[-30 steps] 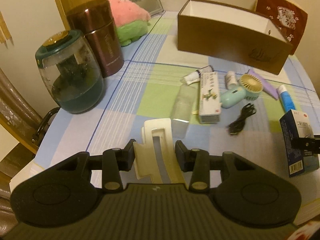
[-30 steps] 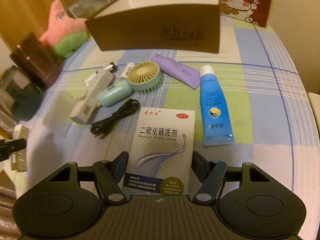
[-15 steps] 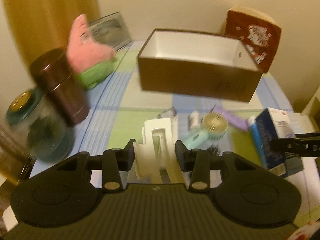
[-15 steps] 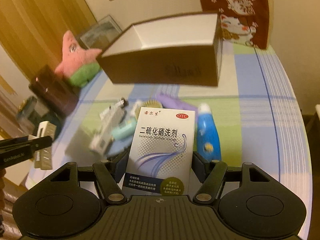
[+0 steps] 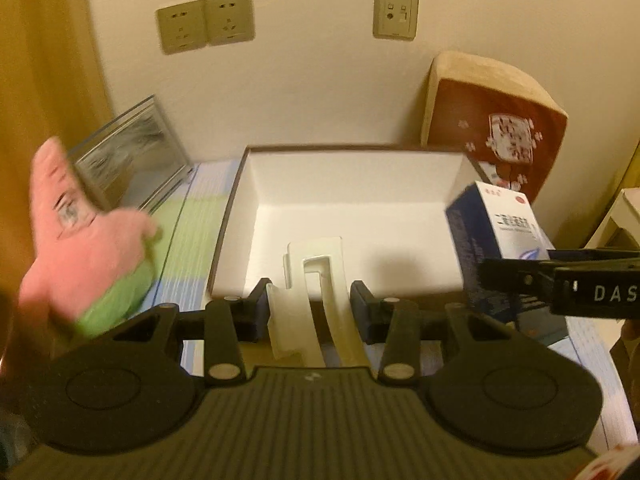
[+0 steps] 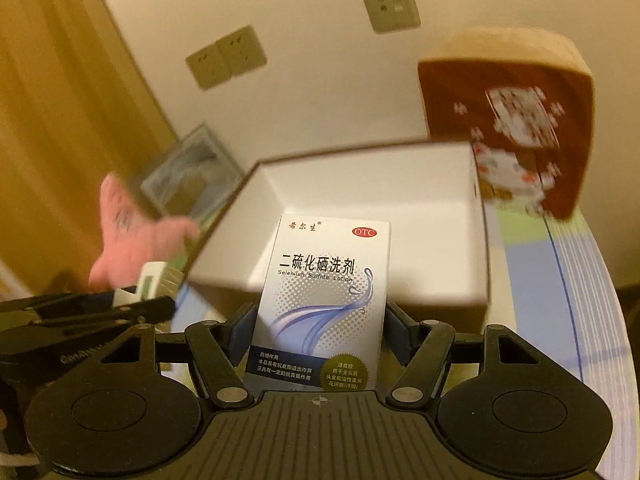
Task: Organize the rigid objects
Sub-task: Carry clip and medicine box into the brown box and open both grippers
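The left tongs [image 5: 311, 306] are clenched on a cream plastic hair claw clip [image 5: 314, 280], which stands up between the two pads and sits over the near edge of the open brown box [image 5: 228, 216]. The box has a white lining and nothing can be seen inside it; it rests on the checked tabletop [image 6: 560, 280] against the far wall.

The right tongs [image 6: 320, 330] are grasping a white-and-blue carton of selenium sulfide lotion [image 6: 324, 292] by its two narrow sides, upright, with the printed face toward the camera. It is held in front of the box's near wall, toward the right end; from the left wrist view the same carton shows at the box's right corner.

To the left of the box lie a pink and green plush starfish [image 5: 84, 248] and a framed picture [image 5: 128, 156] leaning at the wall. A brown cushion with a lucky cat [image 6: 512, 120] stands behind the box at the right.
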The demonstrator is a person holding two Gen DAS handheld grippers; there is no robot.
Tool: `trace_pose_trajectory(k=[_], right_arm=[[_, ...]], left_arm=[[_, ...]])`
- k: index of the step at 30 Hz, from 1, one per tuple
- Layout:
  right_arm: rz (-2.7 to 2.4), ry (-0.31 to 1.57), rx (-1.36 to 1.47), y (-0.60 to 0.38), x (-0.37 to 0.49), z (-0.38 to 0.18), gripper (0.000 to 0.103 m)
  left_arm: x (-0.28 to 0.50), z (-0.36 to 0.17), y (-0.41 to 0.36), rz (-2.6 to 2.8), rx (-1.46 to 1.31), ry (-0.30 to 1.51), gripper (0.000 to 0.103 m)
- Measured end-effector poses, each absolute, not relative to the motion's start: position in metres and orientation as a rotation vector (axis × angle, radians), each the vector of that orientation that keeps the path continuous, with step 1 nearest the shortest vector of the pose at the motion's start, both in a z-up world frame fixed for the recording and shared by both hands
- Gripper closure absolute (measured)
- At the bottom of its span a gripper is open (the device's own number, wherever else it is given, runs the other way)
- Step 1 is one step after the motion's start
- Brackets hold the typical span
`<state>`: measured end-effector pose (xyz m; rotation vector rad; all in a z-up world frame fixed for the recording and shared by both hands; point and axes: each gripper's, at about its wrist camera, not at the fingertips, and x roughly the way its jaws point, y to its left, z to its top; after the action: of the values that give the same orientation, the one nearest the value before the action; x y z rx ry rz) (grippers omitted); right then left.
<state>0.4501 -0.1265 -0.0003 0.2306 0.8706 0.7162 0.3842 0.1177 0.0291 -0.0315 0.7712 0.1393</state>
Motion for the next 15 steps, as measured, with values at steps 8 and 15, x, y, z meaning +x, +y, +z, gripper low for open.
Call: trace_pose_trajectory(k=[8,15], right_arm=[[0.642,0.813,0.234,-0.097,0.519,-0.006,0.036],[0.563,0.872,0.203,-0.081,0.554,-0.041,0.036]], left_arm=[[0.465,0.018,0.129,0.077,-0.033,0.784,0.064],[0.506,-0.014,0.132,0.046,-0.046,0.853,0.064]])
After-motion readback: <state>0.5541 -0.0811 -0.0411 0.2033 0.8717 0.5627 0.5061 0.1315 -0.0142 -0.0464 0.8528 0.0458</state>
